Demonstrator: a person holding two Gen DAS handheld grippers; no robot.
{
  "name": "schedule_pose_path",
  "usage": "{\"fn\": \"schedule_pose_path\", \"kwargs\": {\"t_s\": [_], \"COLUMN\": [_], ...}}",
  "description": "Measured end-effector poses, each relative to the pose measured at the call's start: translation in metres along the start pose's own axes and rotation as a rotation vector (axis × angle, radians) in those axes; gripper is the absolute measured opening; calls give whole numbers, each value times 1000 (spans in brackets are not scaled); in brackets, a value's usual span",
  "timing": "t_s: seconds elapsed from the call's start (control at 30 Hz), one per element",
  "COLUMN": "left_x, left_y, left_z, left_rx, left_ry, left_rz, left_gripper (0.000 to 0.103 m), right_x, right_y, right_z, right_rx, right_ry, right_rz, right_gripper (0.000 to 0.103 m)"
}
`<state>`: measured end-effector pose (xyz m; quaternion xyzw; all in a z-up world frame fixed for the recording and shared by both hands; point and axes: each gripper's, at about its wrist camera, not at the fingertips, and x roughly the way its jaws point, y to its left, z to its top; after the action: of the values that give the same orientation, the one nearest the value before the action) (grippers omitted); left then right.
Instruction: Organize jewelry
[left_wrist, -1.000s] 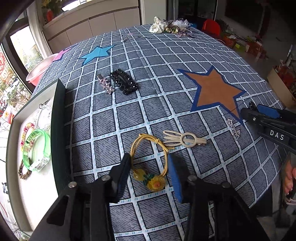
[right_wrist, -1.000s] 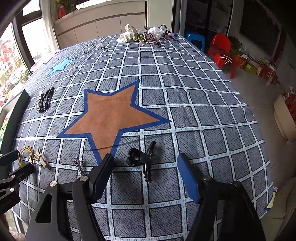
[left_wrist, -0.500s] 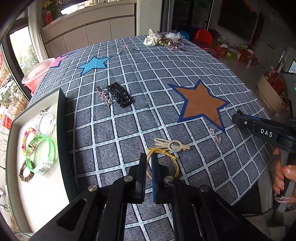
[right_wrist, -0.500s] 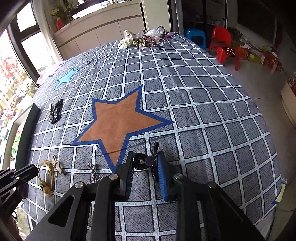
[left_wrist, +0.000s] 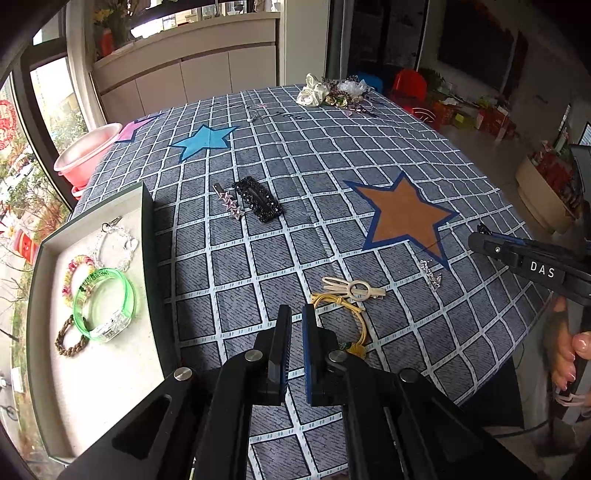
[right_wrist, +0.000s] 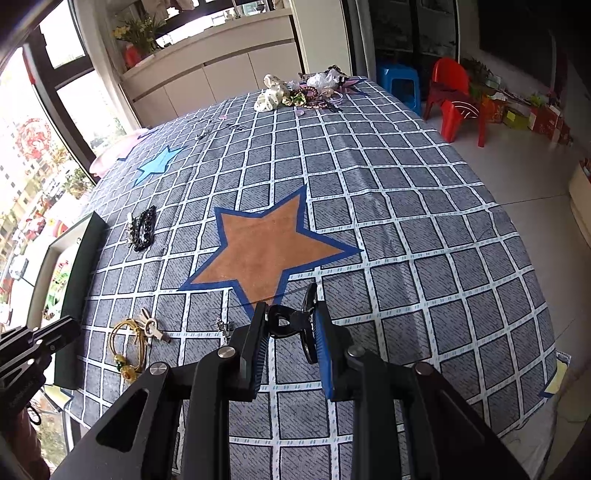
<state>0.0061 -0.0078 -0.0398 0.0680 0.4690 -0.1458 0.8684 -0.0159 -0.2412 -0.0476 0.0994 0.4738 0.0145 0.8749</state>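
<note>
Left wrist view: your left tool (left_wrist: 296, 325) has clenched since a second ago, when it stood wide over the yellow elastic hair tie with flower charms (left_wrist: 345, 315). The cord now runs behind the right finger; whether the pads actually pinch it is hidden, though the tie looks drawn up from the grey checked tabletop (left_wrist: 258, 266). The cream rabbit-shaped hair clip (left_wrist: 352, 290) lies just beside it, and the grey tray with bracelets (left_wrist: 48, 243) waits at left.

Right wrist view: your right tool (right_wrist: 290, 325), open a second ago, now grasps the black metal hair clip (right_wrist: 291, 319) between its pads, lifted clear of the cloth. Both pickups look made; carrying to the tray likely comes next.
</note>
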Motion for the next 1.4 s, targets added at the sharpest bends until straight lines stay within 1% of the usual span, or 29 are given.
{"fn": "schedule_pose_path", "kwargs": {"t_s": [0.07,0.17,0.2,0.23,0.3,0.4,0.47,0.57,0.63,0.67,0.7,0.77,0.8,0.83,0.87,0.9,1.0,1.13,1.27,1.4], "left_x": [3,7,8,9,8,14,23,40,50,54,58,58,56,53,51,51,47,31,11,-7], "left_y": [-3,-5,-5,-6,-9,-15,-17,-19,-23,-24,-25,-24,-25,-27,-27,-26,-23,-19,-14,1], "left_z": [-2,-4,-4,-5,-5,-4,-3,-4,-5,-6,-6,-7,-7,-6,-6,-6,-7,-5,1,5], "left_rx": [-4,-17,-18,-19,-8,25,36,40,45,49,52,36,43,54,56,52,31,26,24,7], "left_ry": [14,22,27,33,1,7,24,69,96,110,127,124,111,99,97,99,95,57,7,-36], "left_rz": [3,-27,-28,-19,14,38,50,23,23,16,14,-18,-21,-31,-42,-50,-87,-109,-111,-107], "left_gripper": [13,14,44,103,103,103,103,103,103,99,87,80,65,39,26,9,10,10,10,10], "right_x": [0,-3,-4,-4,-6,-8,-8,-9,-9,-9,-9,-10,-11,-11,-10,-10,-10,-13,-17,-22], "right_y": [3,3,3,3,2,0,0,0,0,0,0,0,0,0,1,1,2,6,14,28], "right_z": [-2,-4,-5,-5,-6,-7,-8,-9,-10,-11,-11,-12,-13,-13,-14,-14,-14,-13,-9,-4], "right_rx": [-5,-6,-5,-3,1,7,8,10,10,11,11,13,13,13,14,15,15,6,-7,-30], "right_ry": [3,5,4,4,1,-1,-2,-1,0,0,0,-1,-1,-1,-1,-1,0,-5,-14,-22], "right_rz": [5,13,14,16,20,25,27,32,33,33,33,34,34,33,33,33,37,44,58,77], "right_gripper": [26,26,26,26,26,26,26,26,26,26,26,26,26,26,26,26,26,26,26,26]}}
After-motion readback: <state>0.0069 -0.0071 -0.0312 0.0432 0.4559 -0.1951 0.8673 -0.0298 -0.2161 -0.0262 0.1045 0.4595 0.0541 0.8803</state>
